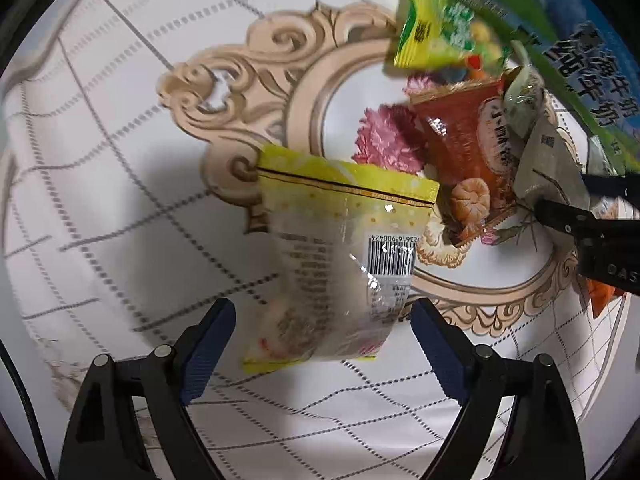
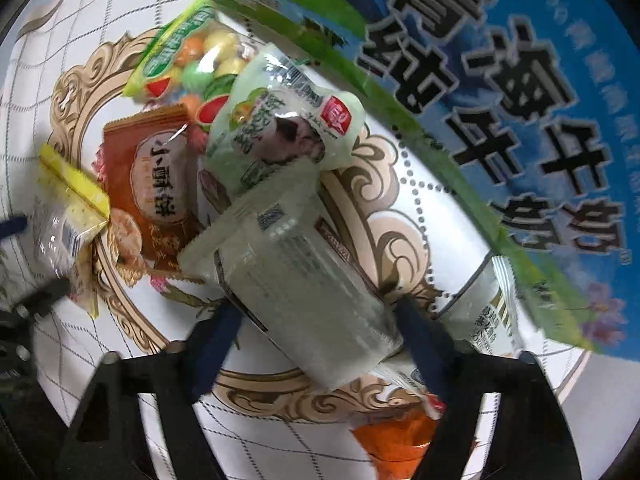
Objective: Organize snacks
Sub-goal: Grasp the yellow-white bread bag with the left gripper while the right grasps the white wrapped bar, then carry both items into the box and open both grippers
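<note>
My left gripper (image 1: pixel 322 320) points down at the table, jaws open. A clear snack packet with a yellow top (image 1: pixel 332 240) lies between its fingers, and neither pad touches it. My right gripper (image 2: pixel 320 320) is down over a pale translucent packet (image 2: pixel 296 280), with both blue pads against its sides. Around it lie a brown biscuit packet (image 2: pixel 160 184), a green bag of coloured candies (image 2: pixel 192 52) and a pale green packet with a red label (image 2: pixel 280 120). The yellow-topped packet (image 2: pixel 76 200) shows at the left of the right wrist view.
A large blue-and-green milk carton box (image 2: pixel 520 100) stands close along the right of the pile. An orange packet (image 2: pixel 400 436) and a white packet (image 2: pixel 492 312) lie under the right gripper. The white patterned tablecloth (image 1: pixel 120 160) stretches bare to the left.
</note>
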